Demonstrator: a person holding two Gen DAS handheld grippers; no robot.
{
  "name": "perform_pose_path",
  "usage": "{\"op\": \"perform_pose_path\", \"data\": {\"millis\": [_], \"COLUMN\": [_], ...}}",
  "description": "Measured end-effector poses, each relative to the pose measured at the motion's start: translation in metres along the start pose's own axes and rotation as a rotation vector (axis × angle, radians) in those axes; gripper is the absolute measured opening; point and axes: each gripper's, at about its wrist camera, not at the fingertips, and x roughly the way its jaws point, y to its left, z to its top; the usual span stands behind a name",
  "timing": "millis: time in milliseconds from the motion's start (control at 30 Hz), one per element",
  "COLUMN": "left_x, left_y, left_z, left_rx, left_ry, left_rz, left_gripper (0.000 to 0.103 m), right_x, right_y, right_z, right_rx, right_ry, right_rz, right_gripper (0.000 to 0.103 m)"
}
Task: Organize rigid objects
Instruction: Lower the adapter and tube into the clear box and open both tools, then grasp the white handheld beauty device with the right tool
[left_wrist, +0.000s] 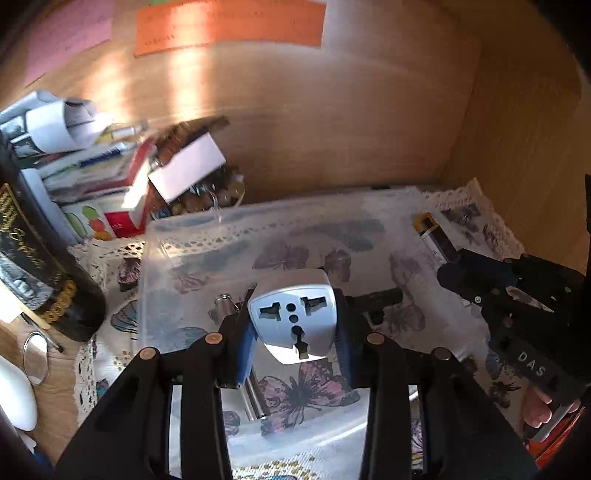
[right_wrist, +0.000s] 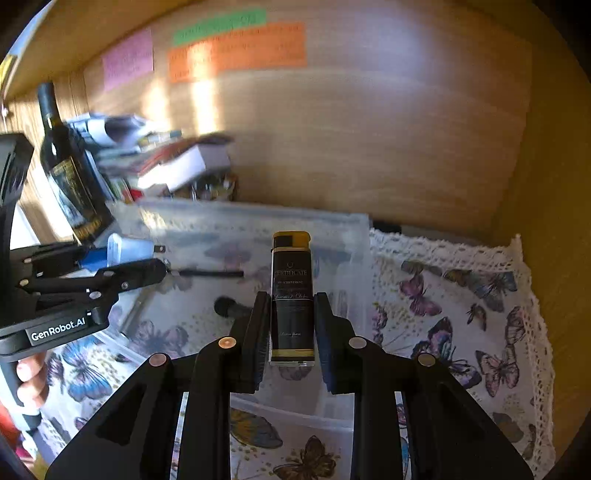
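Note:
My left gripper (left_wrist: 295, 321) is shut on a white travel plug adapter (left_wrist: 295, 317), held above a clear plastic bin (left_wrist: 177, 243). My right gripper (right_wrist: 290, 314) is shut on a black and gold lighter (right_wrist: 291, 295), held over the right part of the same bin (right_wrist: 354, 236). In the left wrist view the lighter (left_wrist: 434, 236) and the right gripper (left_wrist: 450, 273) show at the right. In the right wrist view the adapter (right_wrist: 129, 249) and the left gripper (right_wrist: 155, 264) show at the left. A black pen-like stick (right_wrist: 210, 273) and a dark cylinder (right_wrist: 231, 308) lie in the bin.
The bin stands on a butterfly-print cloth (right_wrist: 461, 325) inside a wooden cabinet. A dark wine bottle (right_wrist: 64, 166) and a pile of books and papers (right_wrist: 155, 155) are at the left. Coloured paper notes (right_wrist: 236, 48) hang on the back wall. A spoon (left_wrist: 35, 358) lies at the left.

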Motion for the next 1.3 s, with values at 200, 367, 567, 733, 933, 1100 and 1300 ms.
{"op": "perform_pose_path", "data": {"millis": [200, 367, 567, 733, 933, 1100, 1300], "left_x": [0.013, 0.006, -0.02, -0.055, -0.097, -0.114, -0.115], "left_y": [-0.003, -0.006, -0.012, -0.016, -0.023, -0.025, -0.026], "left_z": [-0.003, -0.004, -0.002, -0.007, -0.028, -0.052, -0.08], "left_rx": [0.014, 0.037, 0.051, 0.061, 0.092, 0.087, 0.079], "left_ry": [0.03, 0.007, -0.052, -0.131, -0.208, -0.201, -0.152], "left_rz": [0.016, 0.038, 0.045, 0.04, 0.057, 0.052, 0.058], "left_gripper": [0.037, 0.042, 0.058, 0.075, 0.095, 0.098, 0.098], "right_x": [0.009, 0.009, -0.007, -0.044, -0.089, -0.115, -0.126], "right_y": [0.001, 0.002, 0.005, 0.004, 0.002, 0.0, -0.002], "right_z": [-0.004, -0.006, -0.004, -0.003, -0.011, -0.027, -0.051], "right_rx": [-0.017, -0.028, -0.02, 0.001, 0.008, 0.014, 0.016], "right_ry": [0.033, 0.045, -0.001, -0.085, -0.178, -0.212, -0.191], "right_rz": [0.004, 0.009, 0.001, 0.011, -0.015, -0.037, -0.044], "right_gripper": [0.022, 0.024, 0.046, 0.065, 0.075, 0.079, 0.08]}}
